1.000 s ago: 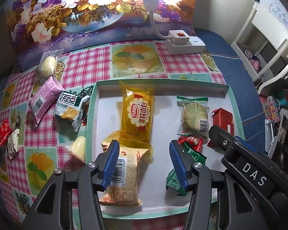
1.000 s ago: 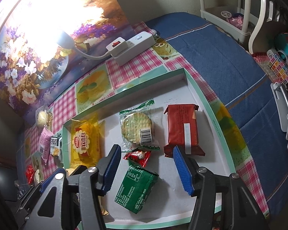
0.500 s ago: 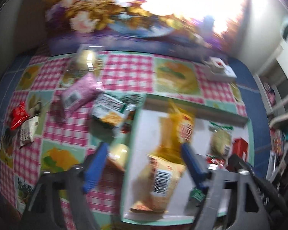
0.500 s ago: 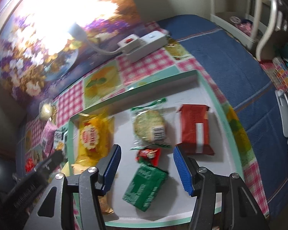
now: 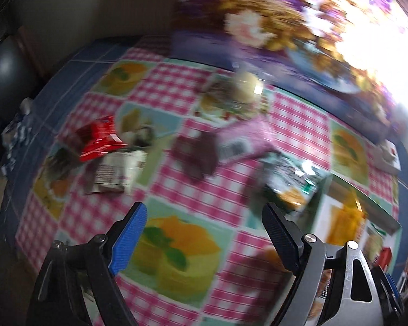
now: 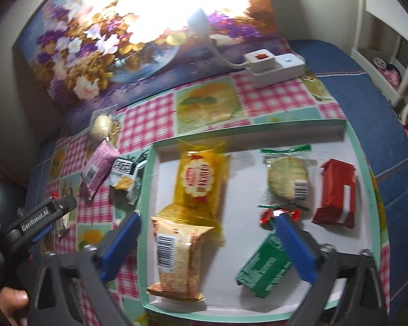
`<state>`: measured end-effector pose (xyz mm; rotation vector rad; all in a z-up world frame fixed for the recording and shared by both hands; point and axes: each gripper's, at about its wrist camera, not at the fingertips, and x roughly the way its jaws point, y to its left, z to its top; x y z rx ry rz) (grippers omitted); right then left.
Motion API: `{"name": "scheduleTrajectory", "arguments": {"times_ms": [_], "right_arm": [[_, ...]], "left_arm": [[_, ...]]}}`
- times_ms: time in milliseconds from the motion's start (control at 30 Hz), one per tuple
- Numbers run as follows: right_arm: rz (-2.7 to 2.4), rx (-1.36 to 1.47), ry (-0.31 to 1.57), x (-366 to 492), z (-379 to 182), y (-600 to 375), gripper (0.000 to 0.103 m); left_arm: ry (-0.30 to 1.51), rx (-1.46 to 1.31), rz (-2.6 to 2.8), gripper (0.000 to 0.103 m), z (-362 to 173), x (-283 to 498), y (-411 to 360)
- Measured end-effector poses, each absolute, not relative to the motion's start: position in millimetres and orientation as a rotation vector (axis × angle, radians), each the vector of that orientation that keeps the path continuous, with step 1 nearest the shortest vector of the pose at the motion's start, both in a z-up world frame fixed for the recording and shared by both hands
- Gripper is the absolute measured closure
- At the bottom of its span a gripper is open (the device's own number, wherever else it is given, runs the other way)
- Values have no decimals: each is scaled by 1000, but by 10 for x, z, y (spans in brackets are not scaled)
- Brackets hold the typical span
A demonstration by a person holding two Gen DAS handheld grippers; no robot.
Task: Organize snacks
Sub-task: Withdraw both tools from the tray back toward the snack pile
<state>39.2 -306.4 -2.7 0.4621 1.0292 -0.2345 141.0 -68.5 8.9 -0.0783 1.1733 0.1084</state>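
Observation:
A green-rimmed white tray [image 6: 363, 157] holds a yellow bread pack [image 6: 200, 182], a beige barcode pack [image 6: 176, 255], a round cracker [image 6: 287, 179], a red pack [image 6: 337, 193], a small red candy [image 6: 274, 214] and a green pack [image 6: 266, 263]. My right gripper [image 6: 208, 244] is open above the tray's front. Left of the tray lie a pink pack [image 5: 244, 141], a white-green pack [image 5: 293, 184], a round bun [image 5: 244, 88], a red packet [image 5: 100, 138] and a white packet [image 5: 114, 171]. My left gripper [image 5: 204, 240] is open and empty above the tablecloth; its view is blurred.
A checked pink fruit-print tablecloth [image 6: 149, 116] covers the table. A flower painting [image 6: 117, 46] stands at the back with a white power strip [image 6: 274, 65] and lamp beside it. A white rack [image 6: 386, 51] stands to the right. The left gripper's body [image 6: 40, 217] shows in the right view.
My left gripper has swung left from over the tray to over the loose snacks on the tablecloth. My right gripper has shifted left over the tray. Both stay open.

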Motion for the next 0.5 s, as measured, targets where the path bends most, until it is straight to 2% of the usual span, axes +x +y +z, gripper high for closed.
{"name": "scheduleTrajectory", "arguments": {"times_ms": [100,500], "right_arm": [[-232,454,1023,434,-43,-3019,0],[-181,440,933,689,62,-2769,0]], "left_arm": [[1166,-101,154,11,93,1436,-470],[1139,-166,183,11,181,1558,-22]]}}
